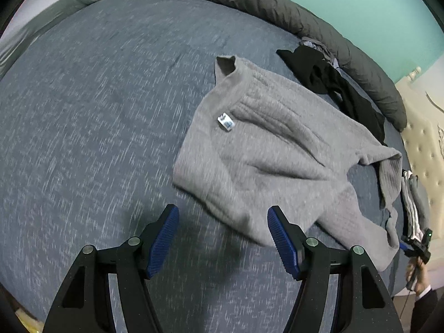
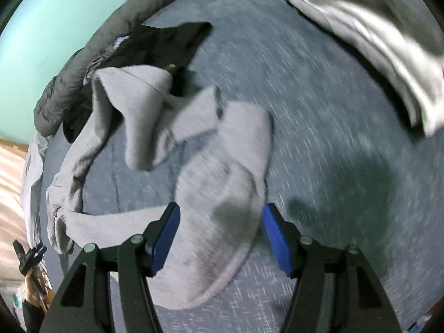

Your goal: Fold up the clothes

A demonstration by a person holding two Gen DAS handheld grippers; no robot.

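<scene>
Across the bed (image 1: 83, 116), a blue-grey heathered sheet covers everything, blurred with motion in both wrist views. On it lies a grey sweater (image 1: 266, 149), spread out but rumpled, collar pointing toward twelve o'clock in the left wrist view, a small white label (image 1: 225, 121) showing near its middle. Its sleeve trails off toward four o'clock, loosely curled.

Along the far edge of the bed, from twelve round to three o'clock, runs a rolled dark grey duvet (image 1: 277, 2), and behind it stands a turquoise wall (image 1: 360, 2). Between duvet and sweater sits a black garment (image 1: 327, 83), crumpled. A cream tufted headboard (image 1: 427, 138) shows at three o'clock. At ten o'clock lies pale grey bedding (image 1: 55, 5).

Left tongs (image 1: 222, 238) hang released above bare sheet, blue pads spread wide, just beside the sweater's hem. Right tongs (image 2: 220, 238) are released too, straddling the sweater's lower part from above with nothing pinched. In the right wrist view a folded stack of pale clothes (image 2: 374, 33) rests at one o'clock.
</scene>
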